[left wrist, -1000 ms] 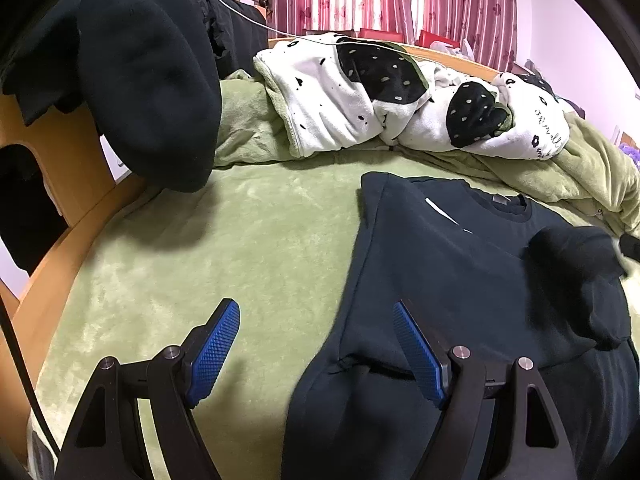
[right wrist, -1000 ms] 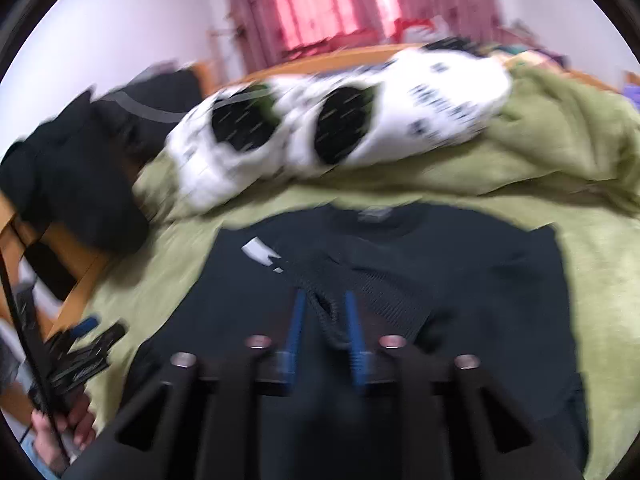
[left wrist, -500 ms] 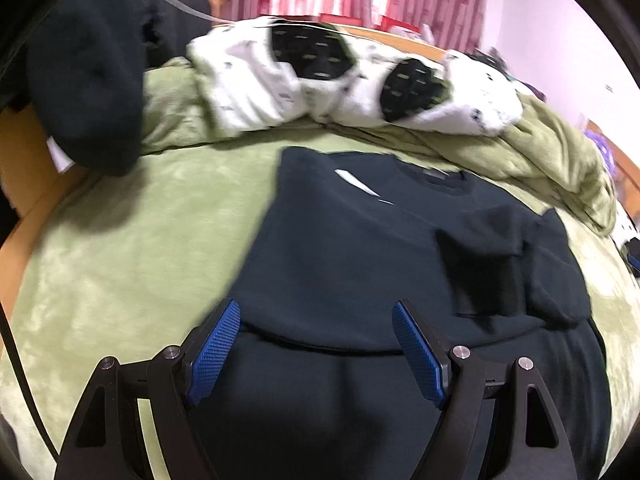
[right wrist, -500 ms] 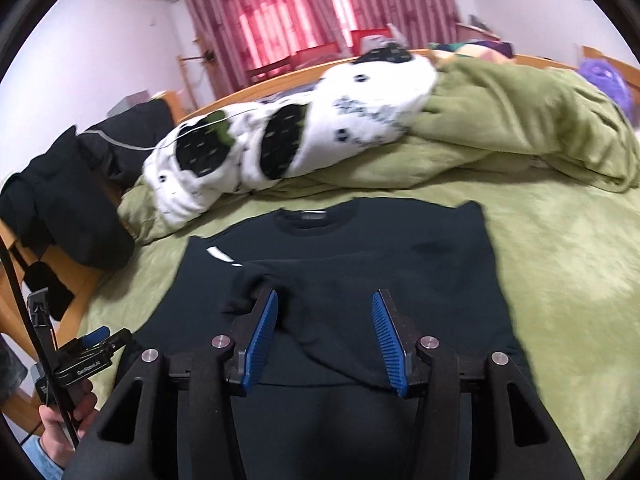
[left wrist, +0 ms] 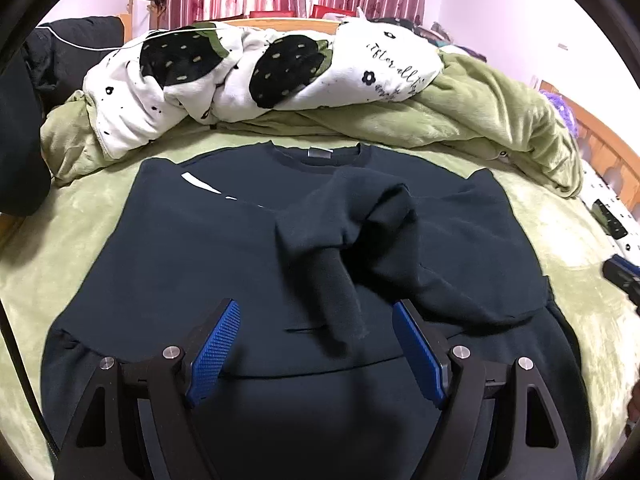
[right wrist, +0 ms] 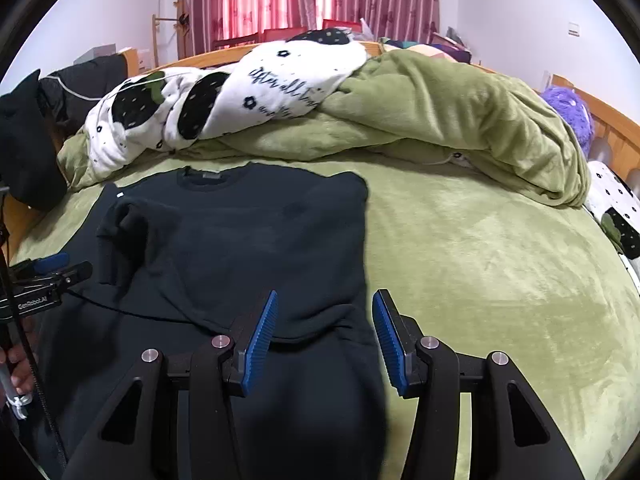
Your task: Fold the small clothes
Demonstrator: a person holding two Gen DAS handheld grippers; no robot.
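Directly below right hand-held gripper (right wrist: pixel 324 336): sweatshirt (right wrist: pixel 248 240).

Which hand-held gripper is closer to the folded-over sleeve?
Left. The left hand-held gripper sits open right below the folded-over sleeve; the right hand-held gripper is open by the sweater's other edge.

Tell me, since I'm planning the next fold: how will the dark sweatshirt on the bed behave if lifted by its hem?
Likely floppy: the dark sweatshirt lies flat and its folded-in sleeve is rumpled, so it should drape and sag. Probably somewhat heavy for cloth, as the fabric looks thick. It may drag on the plush green blanket rather than slide.
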